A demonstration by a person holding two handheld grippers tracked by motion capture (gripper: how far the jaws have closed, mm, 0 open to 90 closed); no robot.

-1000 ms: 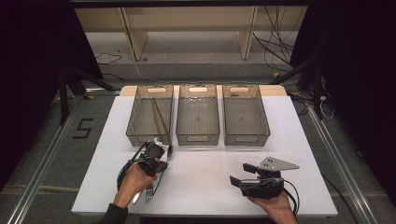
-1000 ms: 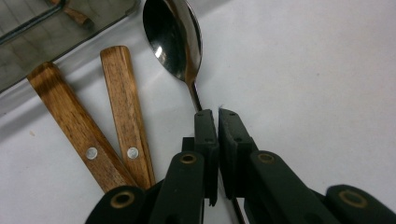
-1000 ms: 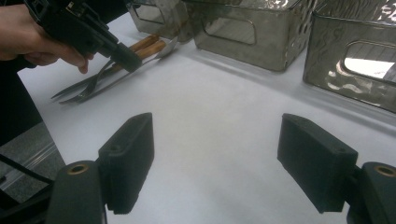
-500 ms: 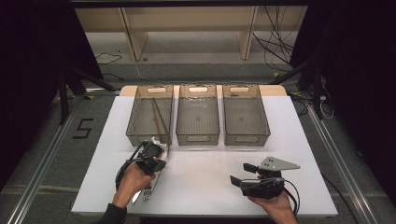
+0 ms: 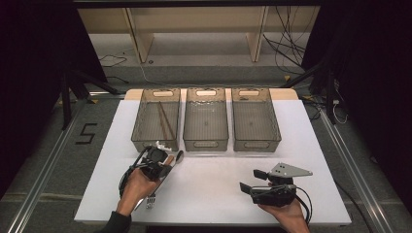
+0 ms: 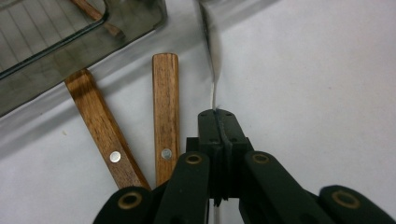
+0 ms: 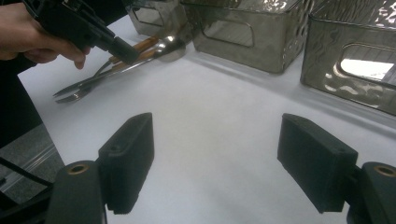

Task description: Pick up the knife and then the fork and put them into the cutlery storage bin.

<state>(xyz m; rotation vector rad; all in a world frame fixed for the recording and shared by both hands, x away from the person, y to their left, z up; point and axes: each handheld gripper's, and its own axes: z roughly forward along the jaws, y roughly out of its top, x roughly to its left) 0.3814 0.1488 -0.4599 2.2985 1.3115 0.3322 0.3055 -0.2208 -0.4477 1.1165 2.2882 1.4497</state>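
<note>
My left gripper (image 6: 217, 114) is shut on the thin metal neck of a spoon (image 6: 214, 91), seen edge-on; its jaws have just been closing on it. In the high view the left gripper (image 5: 167, 162) sits just in front of the left bin (image 5: 141, 124), with the spoon's bowl (image 5: 179, 155) pointing at the bins. Two wooden-handled forks (image 6: 166, 107) lie flat beside the jaws, their tines (image 5: 150, 201) near the table's front edge. My right gripper (image 5: 248, 180) rests open on the white table at the front right, with nothing between its jaws (image 7: 215, 168).
Three clear grey bins stand in a row at the back of the white table (image 5: 209, 194): left, middle (image 5: 206, 144) and right (image 5: 256, 144). Chopsticks (image 5: 164, 121) lie in the left bin. A hand (image 7: 28, 37) holds the left gripper.
</note>
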